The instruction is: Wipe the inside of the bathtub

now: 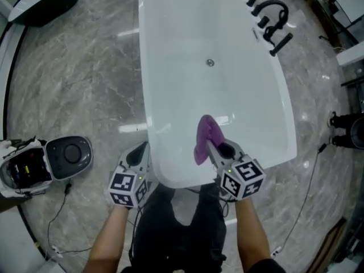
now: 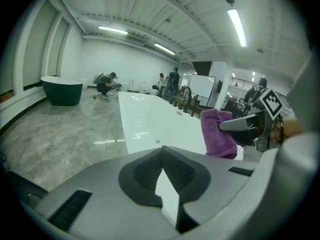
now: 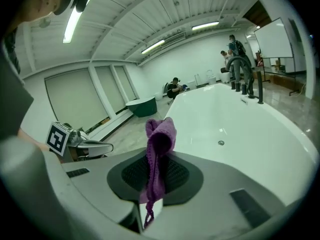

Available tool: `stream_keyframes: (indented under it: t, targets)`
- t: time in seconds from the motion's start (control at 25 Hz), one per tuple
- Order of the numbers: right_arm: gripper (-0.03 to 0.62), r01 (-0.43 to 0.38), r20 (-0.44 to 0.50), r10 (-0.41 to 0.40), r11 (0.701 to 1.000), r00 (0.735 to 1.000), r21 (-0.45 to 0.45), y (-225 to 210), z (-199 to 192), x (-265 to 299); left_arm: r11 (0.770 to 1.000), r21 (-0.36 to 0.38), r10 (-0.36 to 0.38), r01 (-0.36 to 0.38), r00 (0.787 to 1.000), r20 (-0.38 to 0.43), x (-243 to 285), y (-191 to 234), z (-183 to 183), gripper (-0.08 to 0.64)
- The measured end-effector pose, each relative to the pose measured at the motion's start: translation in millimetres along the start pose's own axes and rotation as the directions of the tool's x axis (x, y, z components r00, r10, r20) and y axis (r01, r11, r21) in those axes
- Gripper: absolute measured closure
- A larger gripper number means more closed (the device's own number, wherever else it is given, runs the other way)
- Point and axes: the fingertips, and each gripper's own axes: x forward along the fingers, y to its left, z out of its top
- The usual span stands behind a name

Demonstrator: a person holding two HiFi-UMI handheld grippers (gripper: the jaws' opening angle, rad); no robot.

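Observation:
The long white bathtub (image 1: pixel 227 101) runs away from me, with its drain (image 1: pixel 210 62) in the floor and a black faucet (image 1: pixel 274 20) on the far right rim. My right gripper (image 1: pixel 213 147) hangs over the tub's near end, shut on a purple cloth (image 1: pixel 203 136) that droops from its jaws. In the right gripper view the cloth (image 3: pixel 161 134) sticks up between the pads, with the tub (image 3: pixel 235 119) beyond. My left gripper (image 1: pixel 140 152) hovers at the near left rim, shut with nothing in it (image 2: pixel 162 156). From the left gripper view the cloth (image 2: pixel 217 134) shows at the right.
A round grey floor device (image 1: pixel 68 155) with cables sits on the marble floor to the left. A dark tub (image 1: pixel 42 1) stands at the far left. Black gear (image 1: pixel 347 132) lies at the right edge. People (image 2: pixel 106 84) crouch far down the hall.

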Motion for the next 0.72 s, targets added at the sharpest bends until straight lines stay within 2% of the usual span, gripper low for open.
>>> stream_keyframes:
  t: [0.2,0.44,0.56,0.72]
  targets:
    - [0.557,-0.118,-0.034,0.118,0.993,0.992,0.019,-41,-16,36,0.990,-0.016,0.141,-0.141,0.990,-0.011,28,3,-9,0.554]
    - [0.557,-0.261,-0.067,0.262,0.965,0.963,0.024,-48,-32,63,0.956,0.002,0.293,-0.293,0.956,-0.005,25,18,-11,0.554]
    - [0.557,-0.314,-0.087,0.314,0.949,0.946,0.013,-42,-44,84,0.945,0.023,0.327,-0.327,0.945,-0.007,32,40,-13,0.554]
    - [0.557,-0.344,-0.076,0.346,0.938,0.935,0.042,-39,-57,131,0.945,0.054,0.325,-0.322,0.945,-0.036,59,74,-17,0.554]
